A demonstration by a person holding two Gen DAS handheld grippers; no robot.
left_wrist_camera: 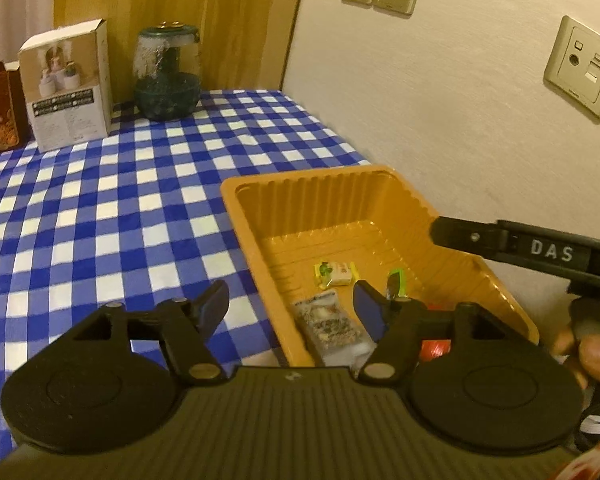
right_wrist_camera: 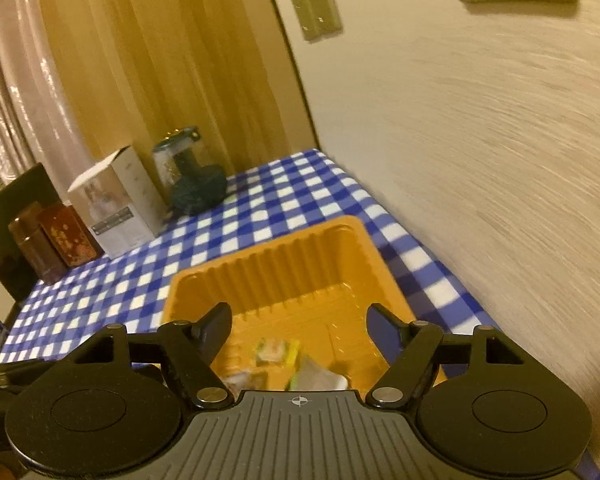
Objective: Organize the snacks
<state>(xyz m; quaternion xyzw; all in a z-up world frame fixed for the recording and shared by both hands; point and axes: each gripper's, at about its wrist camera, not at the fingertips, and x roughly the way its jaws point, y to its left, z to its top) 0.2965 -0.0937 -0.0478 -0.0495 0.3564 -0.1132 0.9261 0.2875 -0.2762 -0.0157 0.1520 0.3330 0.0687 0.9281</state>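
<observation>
Already several snacks (left_wrist_camera: 334, 274) lie in the orange tray (left_wrist_camera: 260, 190); both grippers, left gripper (left_wrist_camera: 290, 312) and right gripper (right_wrist_camera: 300, 332), hover wide-fingered, holding nothing.

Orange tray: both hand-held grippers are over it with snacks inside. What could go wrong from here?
1. The tray looks like thin, light plastic; the left hand-held gripper straddles its near-left wall and could nudge or tip it.
2. The right hand-held gripper stands open just above the small candy; a careless close could pinch a wrapper and lift it back out.
3. The tray sits close to the wall, leaving the right side little room.
</observation>
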